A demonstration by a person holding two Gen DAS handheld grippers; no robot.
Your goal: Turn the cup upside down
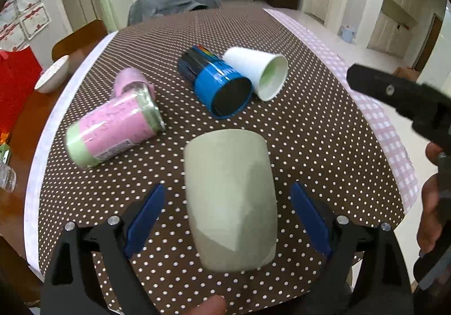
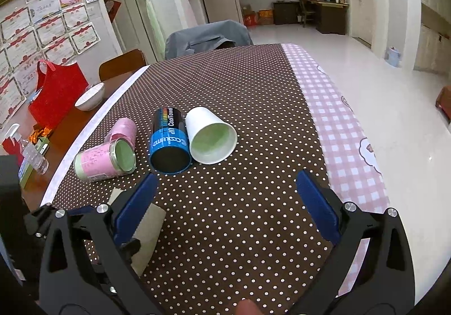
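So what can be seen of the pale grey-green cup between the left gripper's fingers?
The pale grey-green cup is a plain, matte, ceramic-looking cylinder with no handle in view, blurred in the left wrist view. It stands on the brown polka-dot tablecloth, and no opening shows at its top. The left gripper is open around it, with a gap between each blue finger pad and the cup. In the right wrist view only a sliver shows.

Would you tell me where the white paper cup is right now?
On its side on the dotted cloth, the white cup touches the blue can's right side.
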